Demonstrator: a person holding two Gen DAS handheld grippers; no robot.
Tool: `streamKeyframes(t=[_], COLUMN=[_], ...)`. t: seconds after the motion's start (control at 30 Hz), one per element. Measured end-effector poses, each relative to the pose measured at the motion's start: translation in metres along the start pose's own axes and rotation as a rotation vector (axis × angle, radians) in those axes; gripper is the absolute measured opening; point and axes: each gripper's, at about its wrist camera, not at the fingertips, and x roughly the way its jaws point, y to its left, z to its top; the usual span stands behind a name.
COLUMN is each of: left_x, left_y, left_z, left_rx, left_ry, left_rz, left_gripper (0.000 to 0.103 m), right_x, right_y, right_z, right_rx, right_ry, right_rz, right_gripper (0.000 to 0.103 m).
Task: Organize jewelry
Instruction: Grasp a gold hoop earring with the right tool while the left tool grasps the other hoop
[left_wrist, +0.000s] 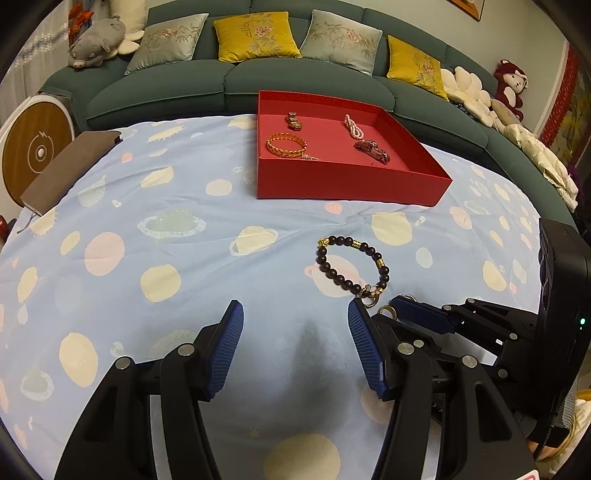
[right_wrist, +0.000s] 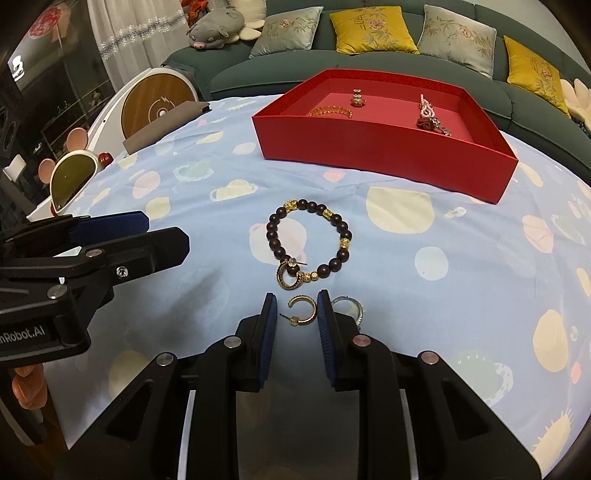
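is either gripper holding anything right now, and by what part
Nothing is held. The right gripper fingers straddle a gold hoop earring without pressing it; the left gripper is open over bare cloth.

So the count: one red tray (right_wrist: 384, 155) with four pieces in it, namely a gold bangle (left_wrist: 287, 145), a gold charm (left_wrist: 294, 122), a pink bead strand (left_wrist: 352, 127) and a reddish-brown piece (left_wrist: 373, 150). Out on the cloth there's one dark bead bracelet (right_wrist: 308, 240), two gold hoop earrings (right_wrist: 303, 311) (right_wrist: 290, 276) and one silver ring (right_wrist: 347, 307). Sofa's got four cushions, two yellow (right_wrist: 371, 31) and two grey-green (right_wrist: 286, 31), plus one grey plush pig (right_wrist: 216, 27).
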Motion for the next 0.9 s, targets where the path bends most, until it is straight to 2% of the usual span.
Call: streamKeyframes(t=[0.17,0.67,0.77,0.9], left_x=[0.007,0.039,0.048,0.054], left_y=[-0.006,-0.04,-0.047,-0.055], left_z=[-0.002,-0.002,-0.002,-0.002], left_rx=[0.013,0.056,0.061,0.084], left_ry=[0.015,0.061,0.069,0.046], left_rz=[-0.003,-0.085,-0.088,-0.053], left_gripper=[0.057,0.057,0.056,0.05], right_x=[-0.001,-0.032,-0.036,-0.041], right_y=[0.006,-0.024,-0.027,-0.036], right_z=[-0.004,-0.024,-0.028,-0.03], right_rx=[-0.045,0.039,0.044,0.063], right_ry=[-0.006,0.028,0.03,0.026], right_rz=[-0.037,0.01,0.014,0.013], right_gripper=[0.021,0.02,0.02,0.02])
